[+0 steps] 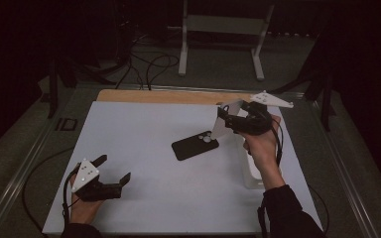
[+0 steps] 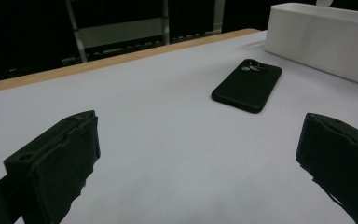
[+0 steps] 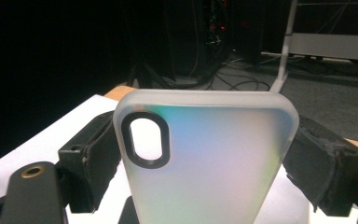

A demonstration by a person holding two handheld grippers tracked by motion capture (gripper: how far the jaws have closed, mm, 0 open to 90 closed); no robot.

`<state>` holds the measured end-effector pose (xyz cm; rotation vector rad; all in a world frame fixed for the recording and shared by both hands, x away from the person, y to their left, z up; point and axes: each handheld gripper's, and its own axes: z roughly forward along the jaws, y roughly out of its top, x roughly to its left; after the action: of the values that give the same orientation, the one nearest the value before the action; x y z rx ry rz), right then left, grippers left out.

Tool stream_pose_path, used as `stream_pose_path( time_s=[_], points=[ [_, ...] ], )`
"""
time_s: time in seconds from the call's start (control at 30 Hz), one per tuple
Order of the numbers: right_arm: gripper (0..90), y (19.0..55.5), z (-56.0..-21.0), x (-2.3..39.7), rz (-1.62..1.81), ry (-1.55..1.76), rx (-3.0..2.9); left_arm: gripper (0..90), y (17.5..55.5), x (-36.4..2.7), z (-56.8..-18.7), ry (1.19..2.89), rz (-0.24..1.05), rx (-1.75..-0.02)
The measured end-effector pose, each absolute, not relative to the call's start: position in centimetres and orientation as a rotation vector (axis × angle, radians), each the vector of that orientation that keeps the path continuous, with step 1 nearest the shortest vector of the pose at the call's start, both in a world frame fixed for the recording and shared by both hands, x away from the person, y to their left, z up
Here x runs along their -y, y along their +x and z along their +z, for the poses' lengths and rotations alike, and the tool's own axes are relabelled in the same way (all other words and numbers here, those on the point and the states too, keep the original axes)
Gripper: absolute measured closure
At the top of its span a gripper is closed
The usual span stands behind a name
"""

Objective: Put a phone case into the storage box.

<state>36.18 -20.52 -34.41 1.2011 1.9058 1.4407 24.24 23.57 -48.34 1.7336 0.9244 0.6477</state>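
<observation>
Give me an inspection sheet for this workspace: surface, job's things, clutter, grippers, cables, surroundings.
Surface: white mat on a wooden table.
Job's things: frosted case held clear of the mat; black phone lying camera side up; white box at the mat's right.
Clutter: nothing seen.
Grippers: left gripper open, low over the mat's near left; right gripper shut on the case's sides, above the box.
Cables: one trailing from each gripper; more on the floor behind.
Surroundings: dark room, white frame stand behind the table.

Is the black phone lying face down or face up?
Face down. The phone lies flat on the table with its camera lenses upward, seen in the left gripper view and the high view.
</observation>
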Motion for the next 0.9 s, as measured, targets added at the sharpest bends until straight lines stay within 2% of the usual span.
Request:
stream_pose_path(
  time_s=[0.9],
  points=[
    [16.6, 39.4, -34.6, 24.3, 1.312, 1.32, -1.785, 0.0, 24.1, -23.6, -48.3, 1.72, 0.655, -0.927]
  ],
)
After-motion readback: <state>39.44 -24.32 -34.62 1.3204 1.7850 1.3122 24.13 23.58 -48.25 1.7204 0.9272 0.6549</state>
